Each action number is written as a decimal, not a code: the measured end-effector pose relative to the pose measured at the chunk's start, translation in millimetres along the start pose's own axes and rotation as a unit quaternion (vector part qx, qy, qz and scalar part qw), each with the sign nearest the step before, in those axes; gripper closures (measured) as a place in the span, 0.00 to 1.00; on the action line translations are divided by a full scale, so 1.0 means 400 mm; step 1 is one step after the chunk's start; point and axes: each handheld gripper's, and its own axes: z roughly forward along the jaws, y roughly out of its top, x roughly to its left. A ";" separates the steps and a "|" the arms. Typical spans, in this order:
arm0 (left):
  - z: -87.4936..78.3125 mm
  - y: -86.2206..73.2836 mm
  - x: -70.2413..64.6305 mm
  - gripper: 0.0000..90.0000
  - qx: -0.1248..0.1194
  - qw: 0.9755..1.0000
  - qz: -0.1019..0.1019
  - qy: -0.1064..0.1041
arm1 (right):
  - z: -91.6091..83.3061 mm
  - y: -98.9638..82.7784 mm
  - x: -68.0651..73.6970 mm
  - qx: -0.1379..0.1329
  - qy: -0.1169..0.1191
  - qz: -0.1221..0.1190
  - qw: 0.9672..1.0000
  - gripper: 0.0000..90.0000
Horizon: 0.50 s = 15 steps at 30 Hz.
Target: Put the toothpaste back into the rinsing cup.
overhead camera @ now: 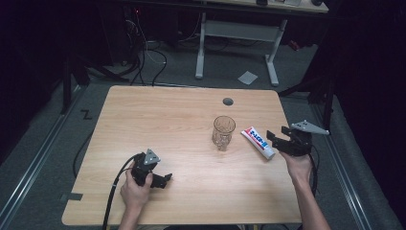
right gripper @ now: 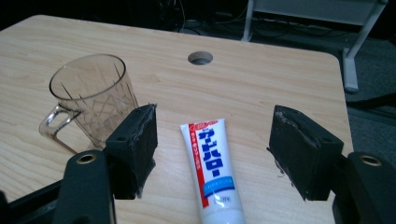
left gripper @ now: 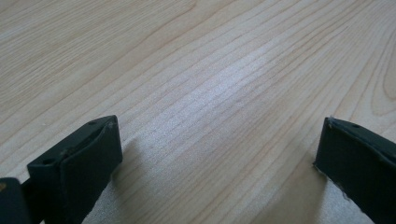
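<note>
A white toothpaste tube (overhead camera: pixel 257 142) with red and blue print lies flat on the wooden table (overhead camera: pixel 158 115), right of a clear glass mug (overhead camera: pixel 223 132) that stands upright near the middle. My right gripper (overhead camera: pixel 274 139) hovers at the tube's near end, open, its jaws wide apart above the tube (right gripper: pixel 211 173) without touching it. The mug (right gripper: pixel 91 100) with its handle stands just beyond the left jaw in the right gripper view. My left gripper (overhead camera: pixel 165 180) rests low at the front left of the table, open, with bare wood (left gripper: pixel 219 116) between its jaws.
A round cable hole (overhead camera: pixel 228 101) sits in the table behind the mug. Beyond the far edge stands a white desk frame (overhead camera: pixel 234 33) on a dark floor with cables. The table's right edge lies close beside my right hand.
</note>
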 end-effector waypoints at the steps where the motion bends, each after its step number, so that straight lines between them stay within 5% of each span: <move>1: 0.000 0.000 0.000 0.01 0.000 1.000 0.001 0.000 | 0.003 0.005 0.000 0.001 0.003 -0.001 1.000 0.37; 15: 0.000 0.000 0.000 0.01 0.000 1.000 0.000 0.000 | 0.046 0.055 -0.013 0.032 -0.006 -0.008 0.999 0.32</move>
